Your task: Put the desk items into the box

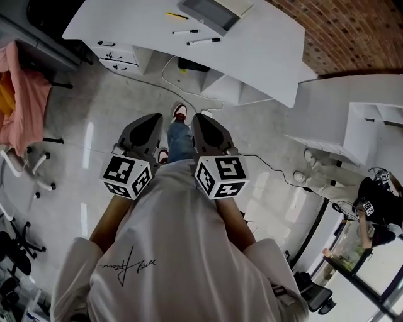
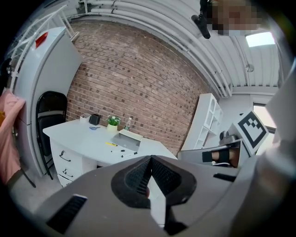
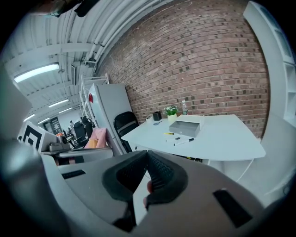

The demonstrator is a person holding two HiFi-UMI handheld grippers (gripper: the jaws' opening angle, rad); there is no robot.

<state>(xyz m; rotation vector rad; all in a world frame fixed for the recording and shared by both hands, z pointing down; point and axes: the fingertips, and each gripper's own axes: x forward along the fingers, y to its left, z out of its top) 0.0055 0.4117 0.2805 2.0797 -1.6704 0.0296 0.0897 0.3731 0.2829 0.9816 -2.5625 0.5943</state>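
Observation:
A white desk (image 1: 264, 56) stands ahead of me with a grey open box (image 1: 211, 12) on it. Beside the box lie a yellow item (image 1: 177, 15) and two black markers (image 1: 203, 41). My left gripper (image 1: 151, 118) and right gripper (image 1: 200, 117) are held side by side close to my body, over the floor and well short of the desk. Both are shut with nothing in them. The left gripper view shows the box (image 2: 125, 141) on the desk (image 2: 88, 143) beyond shut jaws. The right gripper view shows the box (image 3: 186, 127), the markers (image 3: 184, 141) and the yellow item (image 3: 169, 134).
Drawers (image 1: 116, 56) sit under the desk's left end, a black chair (image 2: 48, 115) beside it. A plant pot (image 2: 113, 122) and a bottle (image 3: 184, 107) stand at the desk's back. A pink cloth (image 1: 22, 100) hangs left, white shelving (image 1: 371, 132) right, a cable (image 1: 271, 166) crosses the floor.

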